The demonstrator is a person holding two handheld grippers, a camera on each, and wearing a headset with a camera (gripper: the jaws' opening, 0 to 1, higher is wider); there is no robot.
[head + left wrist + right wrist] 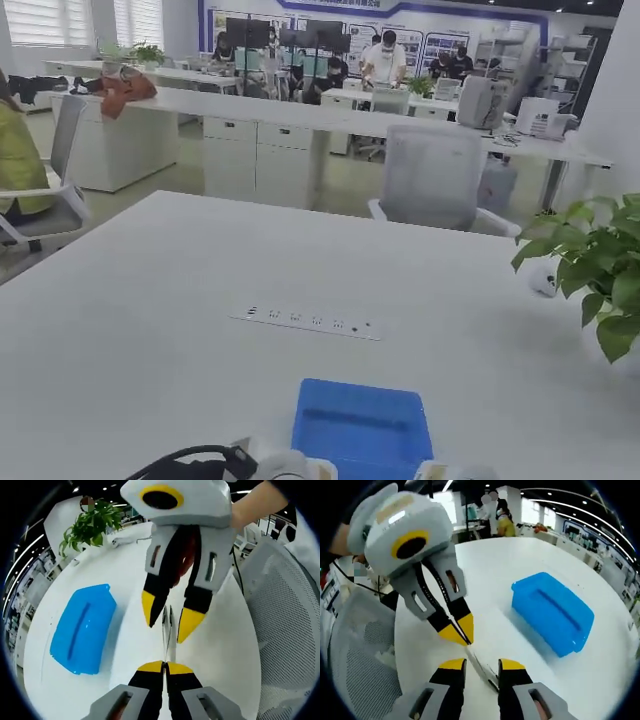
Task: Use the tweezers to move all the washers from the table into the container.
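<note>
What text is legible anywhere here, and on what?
No text reads clearly.
Blue banner atop the far wall: white characters, too blurred.
Wall posters: too small.
White power strip set in the white table: markings too small.
Blue plastic container, metal tweezers: no marking seen.

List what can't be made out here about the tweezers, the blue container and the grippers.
Tweezers tips: left gripper view, too thin to tell whether they carry anything, between the right gripper's open jaws.
Blue container: lidded or filled, cannot tell; blurred in head view, glare on top in gripper views.
Left gripper and right gripper: head view's bottom edge cuts off their jaws.
Washers: too small to pick out on the white table.
</note>
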